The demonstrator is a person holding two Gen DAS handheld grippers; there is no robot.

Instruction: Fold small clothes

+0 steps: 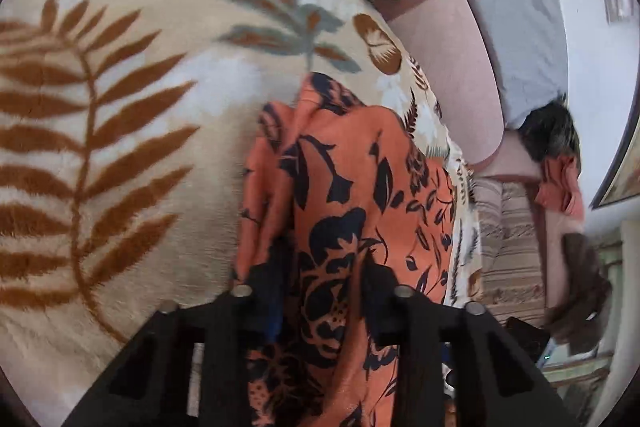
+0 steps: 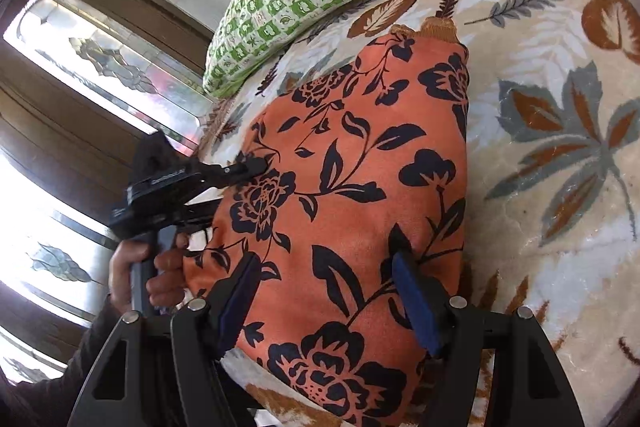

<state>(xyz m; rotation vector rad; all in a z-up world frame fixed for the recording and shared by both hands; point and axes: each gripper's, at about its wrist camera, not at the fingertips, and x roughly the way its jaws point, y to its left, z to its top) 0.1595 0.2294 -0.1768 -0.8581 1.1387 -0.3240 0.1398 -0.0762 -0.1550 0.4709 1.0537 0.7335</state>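
Across the bed, spread wide: a leaf-print fleece blanket (image 2: pixel 552 211), soft and deep-piled, likely to drag at any cloth slid over it. Beyond its far edge, leaded-glass window panels (image 2: pixel 100 39) in dark wood frames, and a rolled green-print quilt (image 2: pixel 280 7) against the bed's end.

On the blanket, near the window side: the orange floral garment (image 2: pixel 360 155). Lies mostly flat, long axis running straight away from the right gripper (image 2: pixel 326 295), ribbed band at the far end.

Over the near end, that right gripper: jaws wide, blue pads astride the cloth and not pressing it, nothing held.

At the garment's left long edge, about halfway along: the left gripper (image 1: pixel 324 291), carried by a hand (image 2: pixel 160 267) in a dark sleeve. Closed on a bunched ridge of the orange cloth, which rises between its fingers in the left wrist view. Nearer to that edge than the right, so probably the one to carry it across toward the opposite long side.
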